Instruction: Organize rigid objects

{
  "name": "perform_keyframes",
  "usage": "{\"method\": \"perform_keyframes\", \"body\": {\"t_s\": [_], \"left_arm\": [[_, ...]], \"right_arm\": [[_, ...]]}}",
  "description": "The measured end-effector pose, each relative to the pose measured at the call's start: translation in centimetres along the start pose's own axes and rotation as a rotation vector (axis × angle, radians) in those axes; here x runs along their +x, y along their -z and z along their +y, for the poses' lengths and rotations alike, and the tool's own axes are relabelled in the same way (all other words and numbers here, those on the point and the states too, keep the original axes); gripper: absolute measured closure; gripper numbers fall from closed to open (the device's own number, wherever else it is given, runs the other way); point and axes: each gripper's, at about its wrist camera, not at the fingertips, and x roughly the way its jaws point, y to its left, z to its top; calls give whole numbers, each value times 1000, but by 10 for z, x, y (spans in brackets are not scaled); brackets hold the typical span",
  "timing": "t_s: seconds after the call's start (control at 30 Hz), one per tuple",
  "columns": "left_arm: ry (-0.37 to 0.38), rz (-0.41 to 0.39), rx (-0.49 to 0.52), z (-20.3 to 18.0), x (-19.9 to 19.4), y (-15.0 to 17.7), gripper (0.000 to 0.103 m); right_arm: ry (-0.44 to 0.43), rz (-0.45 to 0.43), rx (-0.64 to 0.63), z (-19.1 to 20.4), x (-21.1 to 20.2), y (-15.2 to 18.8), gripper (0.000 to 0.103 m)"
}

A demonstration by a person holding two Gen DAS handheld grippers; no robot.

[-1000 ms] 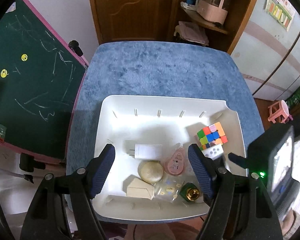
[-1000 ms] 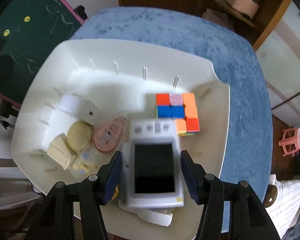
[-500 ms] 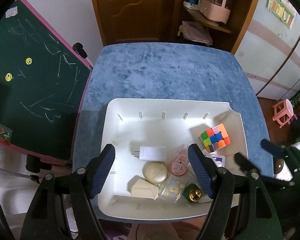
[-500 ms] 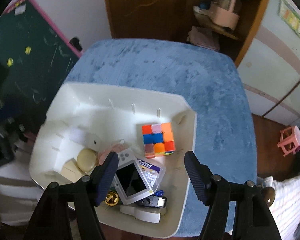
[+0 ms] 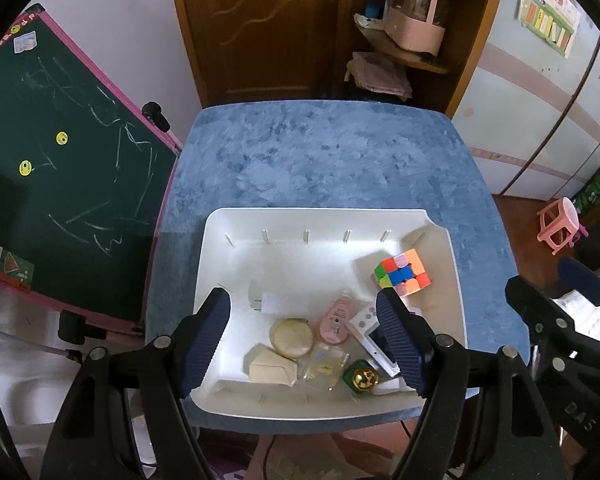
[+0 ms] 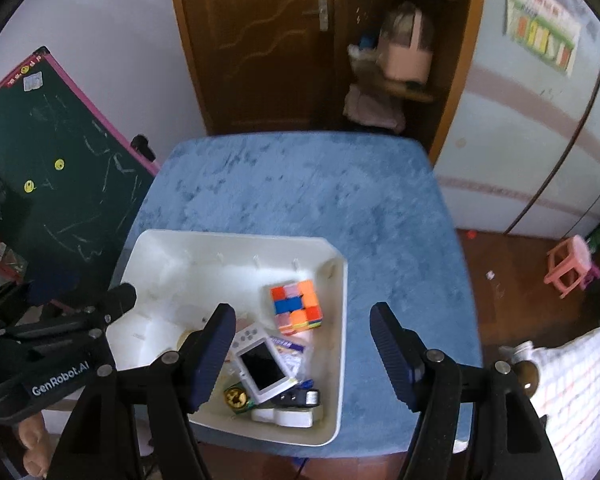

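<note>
Both tools were spread wide and held nothing. The left tool [image 5: 304, 340] hung above the near part of the white tray [image 5: 324, 216], with the round tin [image 5: 291, 338], pink case [image 5: 337, 319] and cream box [image 5: 271, 368] showing between its fingers. The right tool [image 6: 303, 354] hovered over the tray's right edge, the handheld game [image 6: 260, 364] just beside its left finger [image 6: 214, 354] and the puzzle cube [image 6: 297, 306] beyond. The tray sat on the blue table [image 5: 332, 160].

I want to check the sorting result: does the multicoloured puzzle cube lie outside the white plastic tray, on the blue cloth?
No, the multicoloured puzzle cube lies inside the white plastic tray, near its far right corner, not on the blue cloth.
</note>
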Motion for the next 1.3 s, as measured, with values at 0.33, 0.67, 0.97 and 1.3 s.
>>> {"method": "perform_keyframes", "body": {"t_s": [0.33,0.67,0.97,1.3], "left_arm": [[-19,-42,-3,-6,-15,1,20],[-48,-82,3,-11,-24,2,20],[-54,-94,1,-11,-28,3,20],[-50,-99,-1,-11,-30,3,20]], "right_arm": [[12,-64,39,-8,-26,4,25],[9,-83,31,-6,-37,8,25],[12,-97,27,-6,-41,9,25],[14,-104,25,-7,-44,8,25]]}}
